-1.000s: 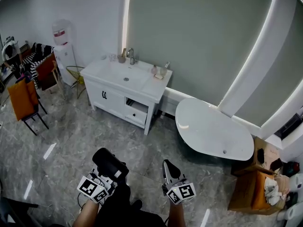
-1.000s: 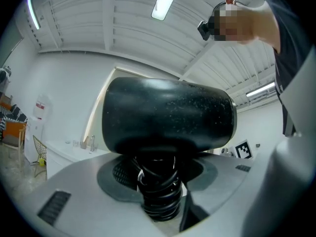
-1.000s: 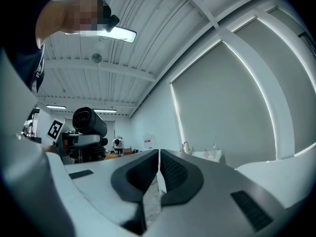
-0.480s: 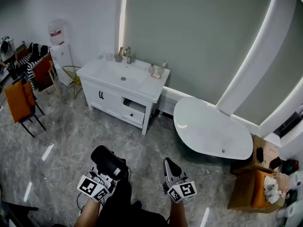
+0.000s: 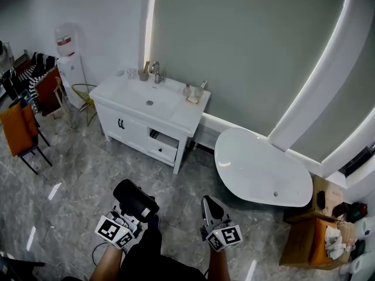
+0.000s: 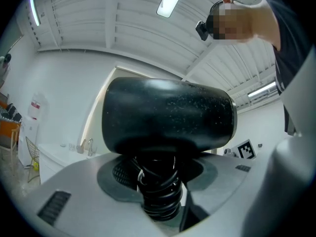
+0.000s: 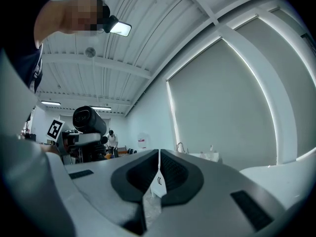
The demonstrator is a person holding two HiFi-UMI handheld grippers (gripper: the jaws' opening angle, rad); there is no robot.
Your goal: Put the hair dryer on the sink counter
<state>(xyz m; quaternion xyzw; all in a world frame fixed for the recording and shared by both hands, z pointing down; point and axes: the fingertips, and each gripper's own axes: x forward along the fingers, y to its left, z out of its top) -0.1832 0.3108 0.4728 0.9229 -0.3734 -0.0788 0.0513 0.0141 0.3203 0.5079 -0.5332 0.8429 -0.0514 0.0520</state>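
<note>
A black hair dryer [image 5: 136,199] stands upright in my left gripper [image 5: 133,213], low in the head view. In the left gripper view its barrel [image 6: 168,115] fills the middle. The jaws are closed on its handle, which is wrapped in coiled black cord [image 6: 158,191]. My right gripper [image 5: 208,206] hovers beside it to the right, shut with nothing in it; its pads [image 7: 159,168] meet. The hair dryer [image 7: 89,121] also shows at the left of the right gripper view. The white sink counter [image 5: 188,113] with its faucet [image 5: 156,70] stands some way ahead across the floor.
A white bathtub [image 5: 261,170] lies to the right of the vanity. A water dispenser [image 5: 63,48] and orange chairs [image 5: 17,127] line the left wall. Wooden boxes [image 5: 310,236] sit at the far right. Small bottles [image 5: 193,92] stand on the counter. Grey marble floor lies between me and the vanity.
The vanity and bathtub have shifted slightly in the head view as the person moves. Both grippers keep the same pose, the left still holding the hair dryer.
</note>
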